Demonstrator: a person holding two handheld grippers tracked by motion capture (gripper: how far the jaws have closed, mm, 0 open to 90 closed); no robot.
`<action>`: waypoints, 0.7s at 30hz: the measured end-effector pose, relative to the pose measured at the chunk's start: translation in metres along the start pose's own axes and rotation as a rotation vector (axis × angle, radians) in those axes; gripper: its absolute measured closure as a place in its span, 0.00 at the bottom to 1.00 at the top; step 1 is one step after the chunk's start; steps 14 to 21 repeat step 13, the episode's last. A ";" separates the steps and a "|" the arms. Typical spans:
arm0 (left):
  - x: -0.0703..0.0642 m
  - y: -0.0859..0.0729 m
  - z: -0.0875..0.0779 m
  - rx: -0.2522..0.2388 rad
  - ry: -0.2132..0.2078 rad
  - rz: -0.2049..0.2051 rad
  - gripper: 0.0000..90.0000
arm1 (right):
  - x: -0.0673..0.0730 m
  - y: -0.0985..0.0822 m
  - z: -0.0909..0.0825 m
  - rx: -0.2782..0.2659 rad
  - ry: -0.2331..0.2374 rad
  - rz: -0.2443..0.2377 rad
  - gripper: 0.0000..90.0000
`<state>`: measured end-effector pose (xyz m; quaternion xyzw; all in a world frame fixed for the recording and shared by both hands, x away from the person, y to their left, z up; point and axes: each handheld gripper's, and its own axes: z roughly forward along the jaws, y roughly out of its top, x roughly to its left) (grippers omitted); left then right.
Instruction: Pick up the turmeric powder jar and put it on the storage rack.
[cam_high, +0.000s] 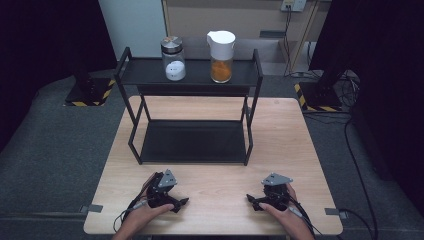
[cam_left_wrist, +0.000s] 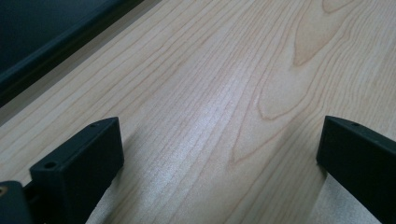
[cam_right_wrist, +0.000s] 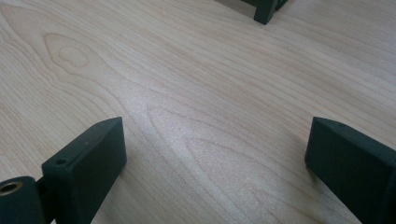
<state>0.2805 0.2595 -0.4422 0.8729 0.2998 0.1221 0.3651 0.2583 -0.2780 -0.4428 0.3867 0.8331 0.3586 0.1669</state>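
My left gripper (cam_high: 181, 204) rests low over the front left of the wooden table (cam_high: 210, 185), held in a hand, its jaws pointing toward the middle. Its jaws stand wide apart with only bare wood between them, as the left gripper view shows (cam_left_wrist: 219, 149). My right gripper (cam_high: 251, 202) mirrors it at the front right, and its jaws are also spread with nothing between them (cam_right_wrist: 215, 149). A black two-tier rack (cam_high: 192, 142) stands mid-table. On its top shelf sit a glass jar with a metal lid and white contents (cam_high: 173, 59) and a white-lidded jar of orange powder (cam_high: 221, 50).
The rack's lower shelf (cam_high: 192, 141) is bare. One rack foot (cam_right_wrist: 265, 11) shows at the top of the right gripper view. Cables (cam_high: 350, 150) run over the grey floor to the right. Black stands with striped bases (cam_high: 90, 92) flank the table at the back.
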 end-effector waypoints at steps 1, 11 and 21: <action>0.000 0.000 0.000 0.000 0.000 -0.001 0.00 | 0.000 0.000 0.000 0.002 -0.002 0.001 0.06; 0.000 0.000 0.000 0.000 0.001 -0.001 0.00 | 0.001 0.000 0.000 0.003 -0.006 0.003 0.05; 0.000 0.000 0.000 0.000 0.001 -0.001 0.00 | 0.001 0.000 0.000 0.004 -0.007 0.004 0.05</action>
